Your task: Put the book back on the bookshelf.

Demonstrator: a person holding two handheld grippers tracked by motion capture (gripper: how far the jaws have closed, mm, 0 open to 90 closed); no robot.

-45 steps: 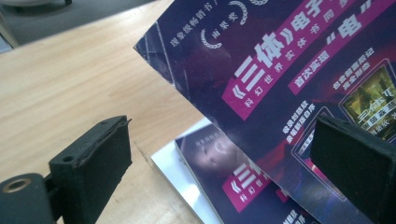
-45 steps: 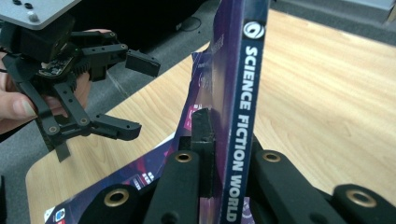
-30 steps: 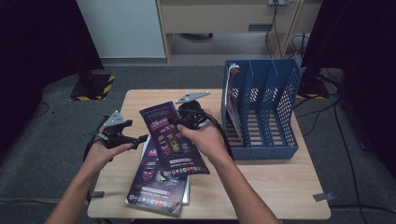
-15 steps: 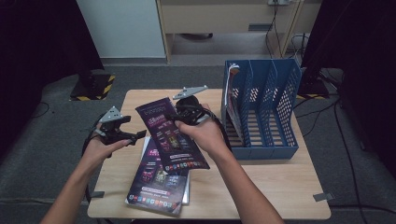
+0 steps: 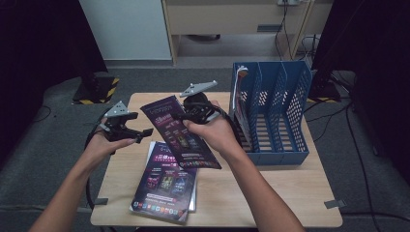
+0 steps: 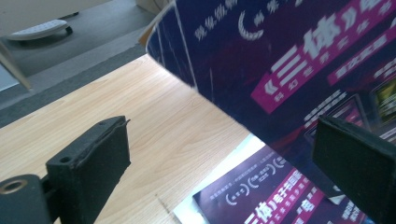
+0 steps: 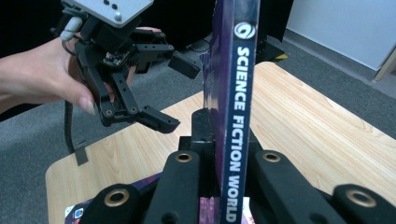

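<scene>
Nearest, the right gripper is clenched on the spine of a thin magazine, lifted over the table: light and probably floppy, so a spine grip suits it. Farther off, the left gripper hangs released beside its free edge.

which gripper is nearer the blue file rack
Right. The right gripper, shut on a magazine, hovers just left of the blue file rack; the open left gripper sits farther left, beyond the magazine.

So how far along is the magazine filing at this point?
Done: one magazine stands in the blue rack. In hand: the right gripper is shut on a purple magazine above the table; the left gripper is open. Left: at least one magazine on the table.
</scene>
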